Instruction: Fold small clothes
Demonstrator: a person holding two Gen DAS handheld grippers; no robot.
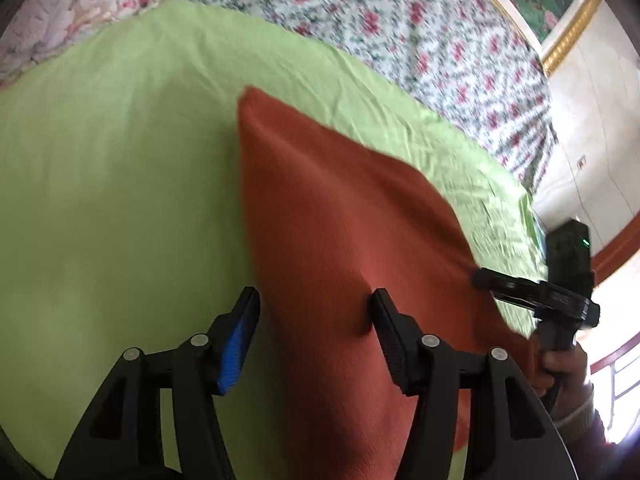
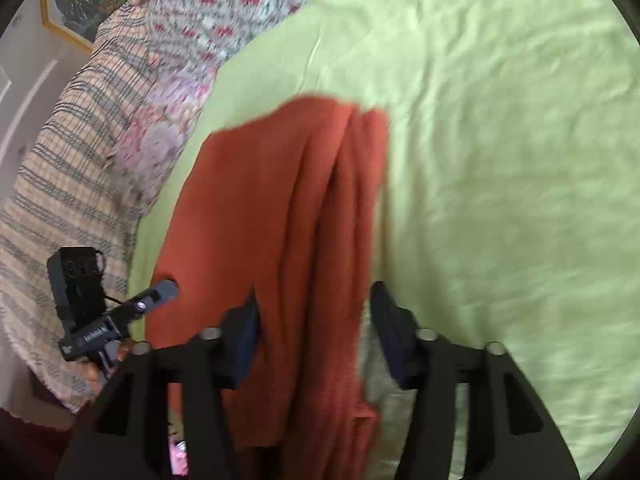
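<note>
Your left hand-held gripper (image 1: 314, 322) spread, pads off cloth, rust-red garment (image 1: 340, 240) running between fingers; your right hand-held gripper (image 2: 314, 320) spread too, garment's folded ridges passing between, nothing pinched; garment lies flat on green sheet (image 2: 500, 160) on bed, floral bedspread (image 1: 400, 20) beyond; checked cloth (image 2: 72, 160) at sheet's edge; white lettering on your left unit's body, too blurred to read.
</note>
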